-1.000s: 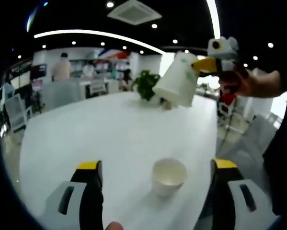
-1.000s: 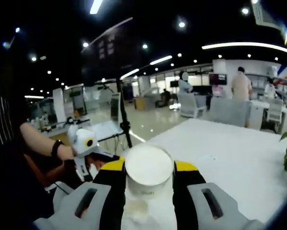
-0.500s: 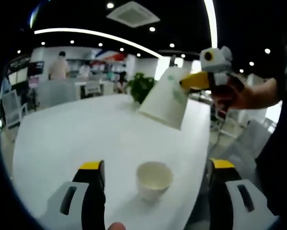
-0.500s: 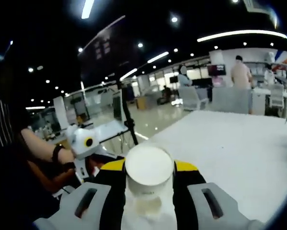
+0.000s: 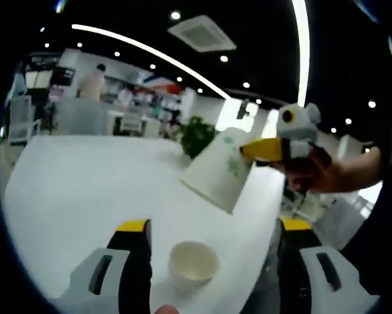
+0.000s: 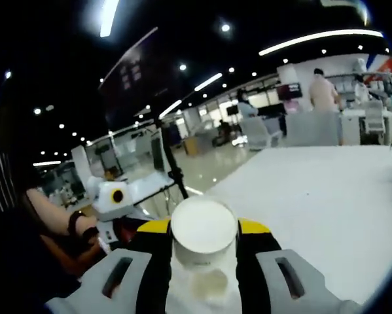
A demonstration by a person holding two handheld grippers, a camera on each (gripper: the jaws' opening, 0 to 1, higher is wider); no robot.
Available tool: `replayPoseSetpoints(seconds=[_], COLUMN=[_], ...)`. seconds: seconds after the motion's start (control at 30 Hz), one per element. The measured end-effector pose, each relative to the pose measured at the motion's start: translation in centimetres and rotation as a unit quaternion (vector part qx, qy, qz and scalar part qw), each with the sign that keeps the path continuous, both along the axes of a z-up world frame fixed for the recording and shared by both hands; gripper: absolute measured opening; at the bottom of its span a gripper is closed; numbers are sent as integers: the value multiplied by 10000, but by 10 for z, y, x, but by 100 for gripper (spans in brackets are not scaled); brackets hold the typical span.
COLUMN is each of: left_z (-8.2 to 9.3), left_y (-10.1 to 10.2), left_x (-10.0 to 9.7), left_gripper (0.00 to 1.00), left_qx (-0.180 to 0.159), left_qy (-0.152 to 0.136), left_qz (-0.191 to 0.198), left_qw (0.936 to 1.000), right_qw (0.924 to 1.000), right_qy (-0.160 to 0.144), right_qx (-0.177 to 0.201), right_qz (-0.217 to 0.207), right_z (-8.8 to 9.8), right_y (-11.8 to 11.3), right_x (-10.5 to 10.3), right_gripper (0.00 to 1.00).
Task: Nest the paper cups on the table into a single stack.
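Observation:
A white paper cup point(image 5: 194, 263) stands upright on the white table point(image 5: 71, 190), mouth up, between the wide-apart jaws of my left gripper point(image 5: 214, 229), which is open and touches nothing. Up and to the right, my right gripper point(image 5: 253, 152) comes in with a second paper cup point(image 5: 216, 175), tilted, mouth pointing down-left, in the air above the standing cup. In the right gripper view the right gripper point(image 6: 204, 229) is shut on that cup point(image 6: 203, 226), its round base facing the camera. Below it, the standing cup point(image 6: 209, 282) shows faintly.
A potted plant point(image 5: 197, 134) stands at the table's far side. The table edge runs close on the right, with chairs point(image 5: 336, 219) beyond. A tripod point(image 6: 173, 173) and a person's arm point(image 6: 55, 219) are to the left in the right gripper view. People stand far off.
The right gripper has carried the tilted cup lower and nearer to the standing cup. The left gripper's view has shifted a little; its jaws stay open around the standing cup.

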State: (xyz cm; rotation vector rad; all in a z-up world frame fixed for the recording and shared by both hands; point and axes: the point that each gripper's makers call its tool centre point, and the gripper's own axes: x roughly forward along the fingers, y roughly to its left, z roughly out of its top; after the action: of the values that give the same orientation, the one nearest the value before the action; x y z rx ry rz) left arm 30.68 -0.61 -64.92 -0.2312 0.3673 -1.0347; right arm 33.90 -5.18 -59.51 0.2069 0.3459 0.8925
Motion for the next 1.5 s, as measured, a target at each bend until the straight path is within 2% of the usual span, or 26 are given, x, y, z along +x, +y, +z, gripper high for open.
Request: replayPoseSetpoints(seconds=[0.2,0.5,0.6,0.7,0.87,0.93,1.03,1.23,1.33,1.5], left_z=[6,14,17,24,24,25,25,28,30,35], left_y=[-5,-10,-13,-12,-14,-14,-12,-8,-5,-4], left_x=[0,-1,-3,-3,-7,-9,-8,-6,-5,-7], left_gripper=[72,68,65,64,57,53,54,46,38,28], left_qx=[-338,-414,-535,-763,-803,-818,-851,-930,-972,-993], left_qy=[189,161,212,206,261,266,341,404,413,356], left_qz=[-48,-142,-219,-186,-322,-371,-350,-349,-334,-367], left_qw=[9992,9989,9981,9967,9959,9956,9952,9942,9938,9937], right_qw=[9997,9982,9971,9937,9888,9889,9887,9852,9825,9729], right_qy=[87,360,450,655,897,905,933,1049,1098,1287], right_qx=[177,438,566,864,1150,1144,1133,1334,1492,1919], right_qz=[-108,-219,-254,-288,-321,-294,-302,-221,-186,-120], right_z=[-2,-11,-12,-13,-19,-20,-22,-20,-18,-17], right_y=[2,4,4,4,3,4,3,4,4,5], right_x=[5,9,9,9,7,6,5,3,1,-3], right_gripper=[34,34,34,34,34,34,34,34,34,34])
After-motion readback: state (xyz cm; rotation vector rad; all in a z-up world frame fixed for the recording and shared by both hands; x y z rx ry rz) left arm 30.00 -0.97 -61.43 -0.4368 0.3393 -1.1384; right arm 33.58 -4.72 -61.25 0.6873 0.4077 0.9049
